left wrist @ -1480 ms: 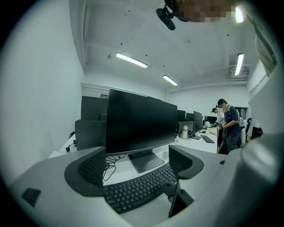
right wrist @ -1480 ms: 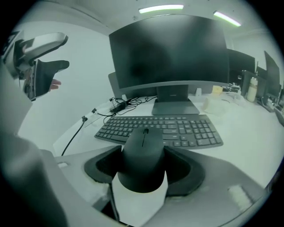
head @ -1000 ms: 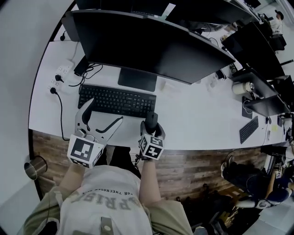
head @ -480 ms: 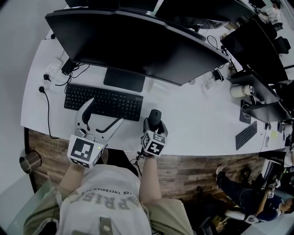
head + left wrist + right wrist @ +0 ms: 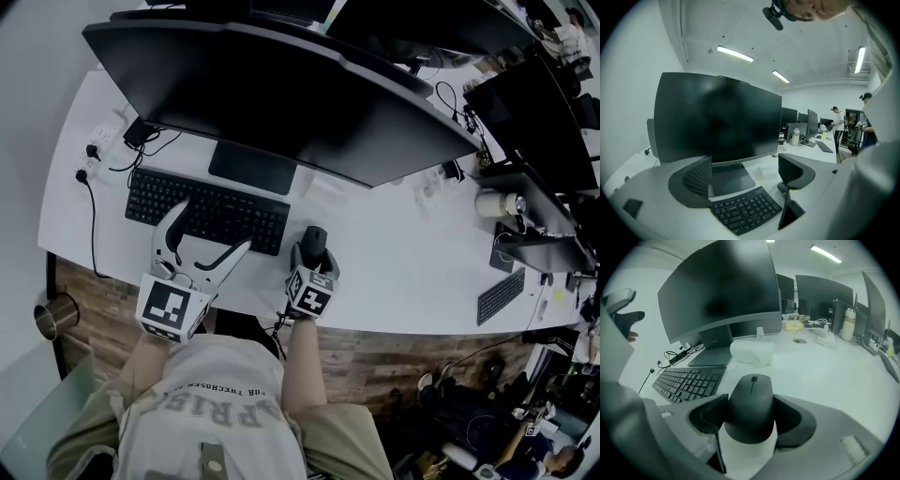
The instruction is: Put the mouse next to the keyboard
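Mouse (image 5: 751,406) beside keyboard (image 5: 206,208), grip unchanged
My right gripper (image 5: 750,417) still pinches the mouse just right of the keyboard; left gripper (image 5: 745,172) jaws spread, empty. Release remains.

My left claw (image 5: 212,232) and right claw (image 5: 315,249) are pale grey with dark pads (image 5: 699,176), each bearing a black-and-white marker cube (image 5: 172,309); my T-shirt (image 5: 220,405) is light, with lettering.
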